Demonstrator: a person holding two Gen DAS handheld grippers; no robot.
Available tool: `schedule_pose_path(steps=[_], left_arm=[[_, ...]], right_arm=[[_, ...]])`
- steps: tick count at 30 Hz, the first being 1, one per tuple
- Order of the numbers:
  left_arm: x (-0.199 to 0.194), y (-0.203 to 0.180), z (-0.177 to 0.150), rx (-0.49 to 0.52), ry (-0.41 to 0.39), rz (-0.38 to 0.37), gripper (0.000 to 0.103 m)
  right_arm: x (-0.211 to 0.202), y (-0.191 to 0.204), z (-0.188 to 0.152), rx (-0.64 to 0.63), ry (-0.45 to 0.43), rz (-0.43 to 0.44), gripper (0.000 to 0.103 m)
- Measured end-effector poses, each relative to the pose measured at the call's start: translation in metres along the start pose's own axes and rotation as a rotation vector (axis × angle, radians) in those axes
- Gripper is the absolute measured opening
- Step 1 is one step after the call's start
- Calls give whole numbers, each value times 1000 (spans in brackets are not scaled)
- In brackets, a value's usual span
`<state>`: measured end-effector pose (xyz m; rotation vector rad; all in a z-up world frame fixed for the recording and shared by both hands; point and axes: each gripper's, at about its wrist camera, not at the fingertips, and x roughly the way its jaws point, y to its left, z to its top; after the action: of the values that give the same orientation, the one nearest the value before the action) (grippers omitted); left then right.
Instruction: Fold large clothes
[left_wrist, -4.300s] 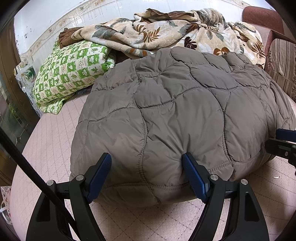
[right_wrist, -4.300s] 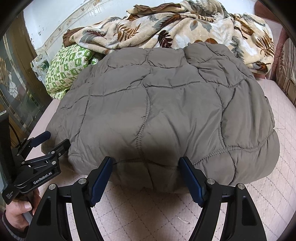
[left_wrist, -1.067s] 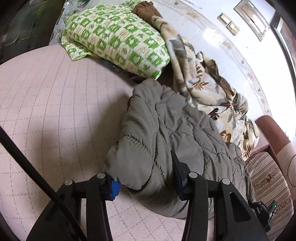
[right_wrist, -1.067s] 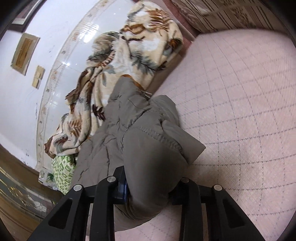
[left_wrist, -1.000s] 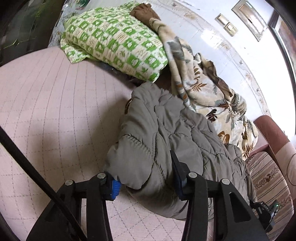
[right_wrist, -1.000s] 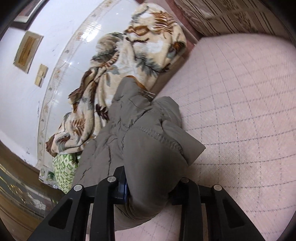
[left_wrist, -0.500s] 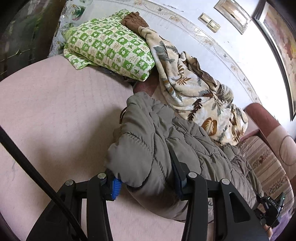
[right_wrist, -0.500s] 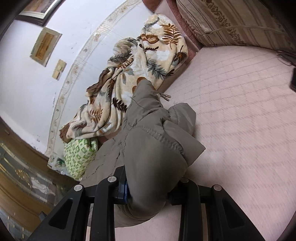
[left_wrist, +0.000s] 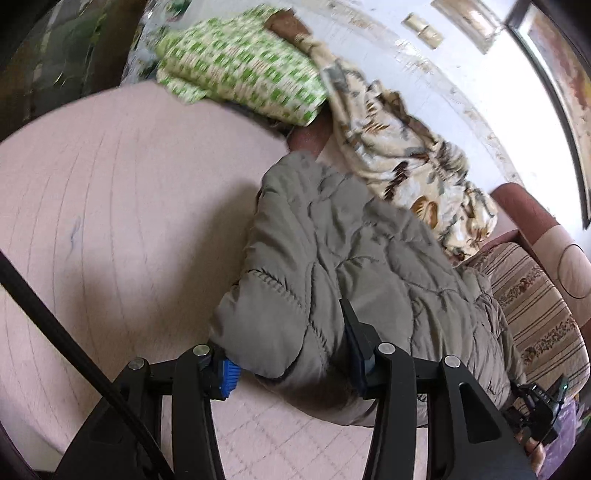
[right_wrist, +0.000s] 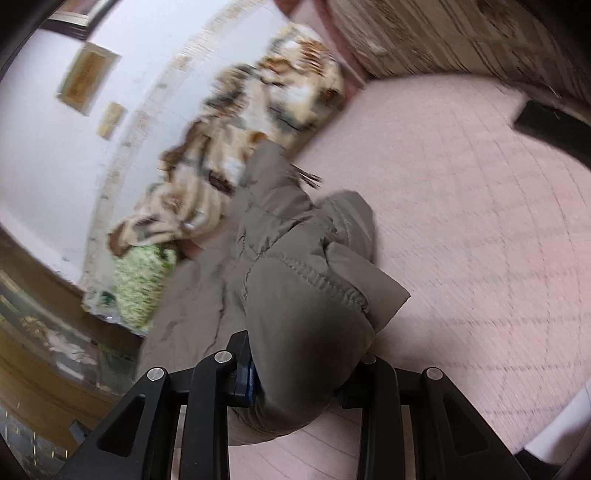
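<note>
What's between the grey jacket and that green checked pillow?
In the left wrist view, a leaf-print blanket and a brown cushion edge lie between the jacket and the pillow.

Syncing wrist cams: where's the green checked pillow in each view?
Left wrist: green checked pillow, top centre-left, against the wall.
Right wrist: green checked pillow, blurred, left of centre, below the blanket.
Shared landmark: leaf-print blanket, beside the pillow in both.
</note>
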<state>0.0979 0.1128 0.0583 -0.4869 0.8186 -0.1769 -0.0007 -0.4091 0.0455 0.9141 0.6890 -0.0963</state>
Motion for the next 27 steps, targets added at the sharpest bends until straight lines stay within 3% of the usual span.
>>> schedule_pose_path(steps=[1,3,5,7,9,10,13,14,17,21,24,27], left_arm=[[6,5,-4,-20,23,14,50],[13,18,-7,-83,63,33,65],[13,33,-7,-171,78,6,68],[5,46,-6,-244,75,-20,68],[-13,45,-3,-242,14,30,68],[-24,42,-1,-217,-34,71,68],[-61,9,8,-56,-211,189,68],[-66,-2,11,-4,-241,199,70],[-64,-56,12,226,-259,207,78],[-32,-120,-7,464,-191,175,78],[1,-151,-22,517,-112,117,78],[25,-166,-31,535,-66,107,78]], right_arm=[[4,-5,-2,14,15,-15,36],[13,-15,-3,41,48,-47,47],[14,-26,-2,104,82,-49,65],[10,-38,-3,190,107,-28,69],[-4,-46,-6,244,100,-4,70],[-15,-45,-8,244,84,-16,70],[-54,-25,-11,141,-93,-139,70],[-70,-12,-9,77,-174,-172,70],[-88,28,-2,-102,-298,-160,70],[-46,98,-11,-424,-191,-148,70],[-6,131,-29,-554,-132,-148,70],[30,142,-43,-601,-67,-138,70]])
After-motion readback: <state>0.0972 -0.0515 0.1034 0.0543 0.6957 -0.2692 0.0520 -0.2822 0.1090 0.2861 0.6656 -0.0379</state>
